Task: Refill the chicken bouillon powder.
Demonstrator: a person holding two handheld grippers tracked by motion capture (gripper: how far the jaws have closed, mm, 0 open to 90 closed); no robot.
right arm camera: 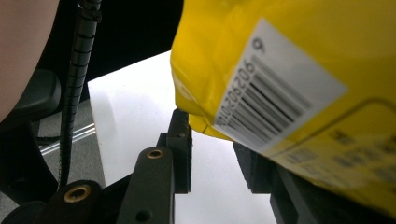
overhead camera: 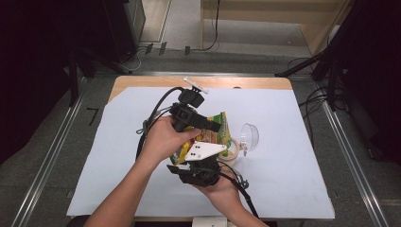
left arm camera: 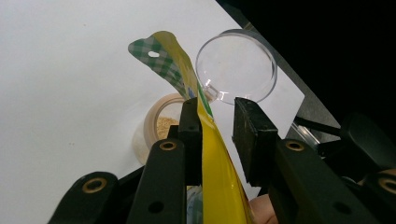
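A yellow snack bag (overhead camera: 222, 137) is held up, tilted, over the middle of the white sheet. My left gripper (overhead camera: 213, 126) reaches it from the far side. In the left gripper view the bag (left arm camera: 215, 177) runs edge-on between my left gripper's (left arm camera: 215, 105) jaws: it lies against one pad, and a gap of white sheet shows at the other. My right gripper (overhead camera: 201, 163) comes up from below. In the right gripper view the bag's barcode side (right arm camera: 303, 56) covers one jaw of my right gripper (right arm camera: 212, 135) and touches the tip of the other; whether it is pinched is hidden.
A small round tub (overhead camera: 232, 152) with tan grains (left arm camera: 163, 126) stands on the sheet just below the bag. A clear plastic dome lid (overhead camera: 249, 137) lies right beside it (left arm camera: 236, 65). The white sheet (overhead camera: 283, 165) covers a wooden table (overhead camera: 236, 82); cables trail from both grippers.
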